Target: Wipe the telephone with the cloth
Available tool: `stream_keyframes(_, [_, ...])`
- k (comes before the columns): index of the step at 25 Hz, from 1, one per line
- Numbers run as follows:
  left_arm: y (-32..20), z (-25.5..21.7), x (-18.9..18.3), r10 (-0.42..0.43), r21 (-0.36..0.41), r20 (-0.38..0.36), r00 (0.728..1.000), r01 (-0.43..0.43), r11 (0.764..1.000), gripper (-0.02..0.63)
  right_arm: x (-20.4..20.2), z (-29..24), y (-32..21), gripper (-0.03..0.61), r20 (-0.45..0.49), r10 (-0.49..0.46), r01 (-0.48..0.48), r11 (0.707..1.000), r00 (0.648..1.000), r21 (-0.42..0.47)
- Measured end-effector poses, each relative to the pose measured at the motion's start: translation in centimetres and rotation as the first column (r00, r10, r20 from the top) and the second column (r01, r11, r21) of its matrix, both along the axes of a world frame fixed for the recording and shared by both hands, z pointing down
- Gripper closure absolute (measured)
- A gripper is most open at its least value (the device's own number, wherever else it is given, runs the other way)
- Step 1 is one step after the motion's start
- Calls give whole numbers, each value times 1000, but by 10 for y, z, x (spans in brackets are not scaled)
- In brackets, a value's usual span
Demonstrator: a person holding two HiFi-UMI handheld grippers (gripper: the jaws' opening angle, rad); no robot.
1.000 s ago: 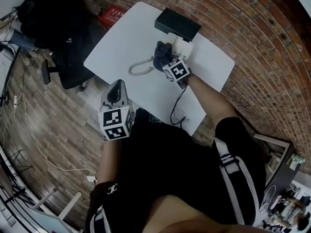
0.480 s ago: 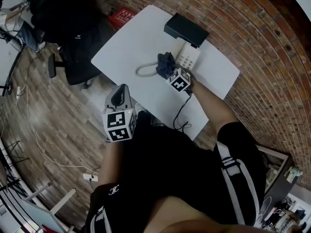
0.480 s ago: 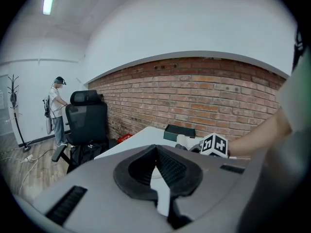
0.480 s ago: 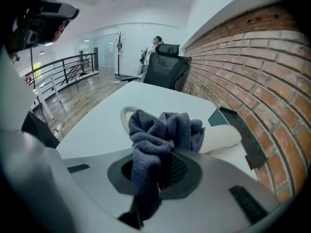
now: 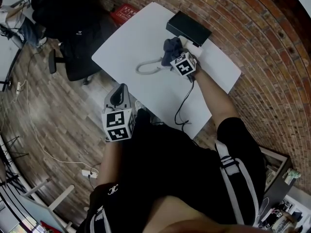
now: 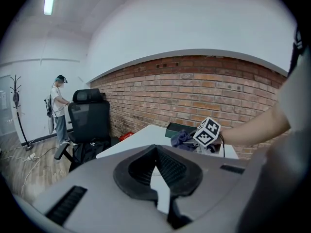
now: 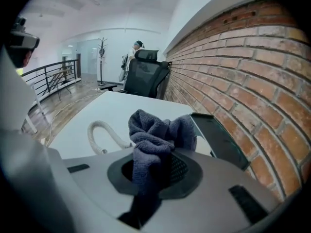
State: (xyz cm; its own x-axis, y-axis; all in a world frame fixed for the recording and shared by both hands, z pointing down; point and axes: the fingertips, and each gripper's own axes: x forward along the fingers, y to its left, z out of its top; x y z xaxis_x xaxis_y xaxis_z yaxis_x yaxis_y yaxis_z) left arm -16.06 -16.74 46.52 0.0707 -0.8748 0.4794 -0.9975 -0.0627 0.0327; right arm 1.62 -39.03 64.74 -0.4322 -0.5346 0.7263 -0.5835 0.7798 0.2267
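The white telephone [image 5: 194,47] lies near the far edge of the white table [image 5: 131,38], mostly hidden under a dark blue cloth [image 5: 170,48]. My right gripper [image 5: 176,55] is shut on that cloth and holds it down on the telephone. In the right gripper view the cloth [image 7: 158,132] bunches up out of the jaws, and a pale strip of the telephone [image 7: 200,131] shows beside it. The grey coiled cord [image 5: 148,68] curls to the left on the table. My left gripper [image 5: 118,90] hangs off the table's near edge, its jaws shut on nothing [image 6: 156,152].
A black box [image 5: 189,28] sits against the brick wall just beyond the telephone. A thin black cable [image 5: 182,106] trails over the table's near edge. A black office chair [image 5: 73,33] and a red item [image 5: 124,12] stand left of the table. A person [image 6: 58,106] stands far off.
My right gripper has carried the cloth across the telephone, away from me and towards the black box. The left gripper has stayed about where it was.
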Motion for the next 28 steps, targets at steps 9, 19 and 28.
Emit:
stream_keyframes(9, [1, -2, 1, -1, -7, 14, 1000, 1, 1000, 614, 53, -12, -66, 551, 21, 272, -272, 962, 962, 25])
stream_keyframes(19, [-2, 6, 11, 16, -28, 17, 1000, -15, 999, 612, 90, 18, -62, 551, -46, 372, -373, 928, 927, -20])
stream_keyframes(28, [-6, 5, 23, 44, -15, 19, 999, -44, 999, 613, 64, 32, -10, 551, -50, 276, -278, 959, 960, -49])
